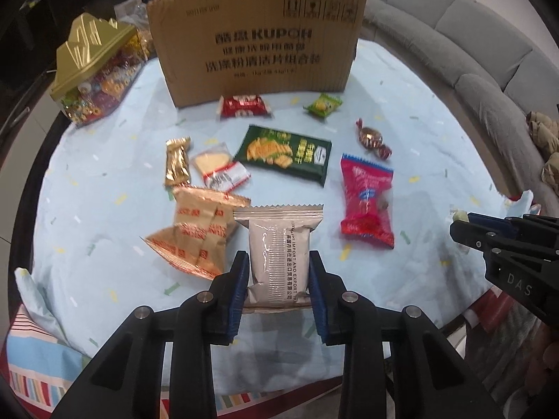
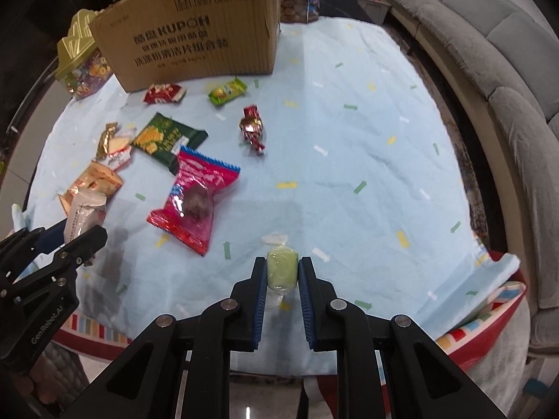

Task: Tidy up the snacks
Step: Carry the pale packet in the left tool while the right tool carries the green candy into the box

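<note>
From the left wrist camera, the left tool (image 1: 277,272) is narrowed onto a silver-grey snack packet (image 1: 277,255), its blue pads pressing the packet's two long sides, with the packet's crimped top edge pointing away from the tool. Just to the left of the tool lies an orange-and-gold packet (image 1: 199,234); farther ahead are a dark green cracker packet (image 1: 284,153), a gold wrapped bar (image 1: 177,166) and a clear-wrapped biscuit (image 1: 220,169). Ahead and to the right lies a pink-red packet (image 1: 367,202), and beyond it a foil-twisted candy (image 1: 372,138). A cardboard box (image 1: 256,52) stands at the far end of the light blue counter (image 1: 436,132), with a gold-lidded candy tin (image 1: 92,70) to its left. The right tool (image 1: 461,227) enters from the right edge; what it grips is barely visible here. From the right wrist camera, the right tool (image 2: 282,272) is pinched tight on a small pale green candy (image 2: 282,267) in clear wrap, held between its pads with a twisted end sticking forward. The pink-red packet (image 2: 195,202) lies ahead to its left. This view shows open counter (image 2: 384,157) to the right and a grey sofa (image 2: 506,70) curving round it, and the left tool (image 2: 82,234) at the left edge with the silver-grey packet (image 2: 84,213) in it.
</note>
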Motion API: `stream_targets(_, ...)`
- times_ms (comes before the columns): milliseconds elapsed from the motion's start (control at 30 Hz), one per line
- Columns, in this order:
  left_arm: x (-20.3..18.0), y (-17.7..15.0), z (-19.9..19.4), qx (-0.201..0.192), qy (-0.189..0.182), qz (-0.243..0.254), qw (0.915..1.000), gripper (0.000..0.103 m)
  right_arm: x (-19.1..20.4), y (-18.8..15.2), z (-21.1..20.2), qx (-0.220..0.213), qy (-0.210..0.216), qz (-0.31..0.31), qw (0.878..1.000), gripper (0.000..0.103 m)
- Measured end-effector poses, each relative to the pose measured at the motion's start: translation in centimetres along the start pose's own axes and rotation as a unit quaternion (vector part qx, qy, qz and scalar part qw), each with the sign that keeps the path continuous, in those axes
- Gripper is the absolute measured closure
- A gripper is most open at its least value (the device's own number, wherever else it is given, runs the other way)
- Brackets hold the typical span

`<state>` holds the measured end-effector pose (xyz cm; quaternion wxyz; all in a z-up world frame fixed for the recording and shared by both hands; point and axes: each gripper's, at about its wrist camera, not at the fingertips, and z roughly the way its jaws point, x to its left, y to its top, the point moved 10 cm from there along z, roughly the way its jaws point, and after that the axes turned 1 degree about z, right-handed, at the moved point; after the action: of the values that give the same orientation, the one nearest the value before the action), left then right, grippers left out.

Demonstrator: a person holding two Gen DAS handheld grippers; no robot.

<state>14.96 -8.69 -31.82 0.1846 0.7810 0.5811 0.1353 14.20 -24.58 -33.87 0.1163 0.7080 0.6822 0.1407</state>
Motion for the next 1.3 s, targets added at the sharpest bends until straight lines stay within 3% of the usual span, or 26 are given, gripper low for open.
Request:
stream_targets(800,3.3,4.3,-4.7,-0.005,0.016,-0.054,0.9984,0.07,2.8,5.5,-5.6,-0.052,0.007,-0.021,0.998,0.084)
stream_targets(1300,4.3,8.0,-7.0,-0.021,0.023,-0.055,0.998,0.07,3.6,9.3,-8.5,-0.083,0.013,-0.016,0.996,0.084)
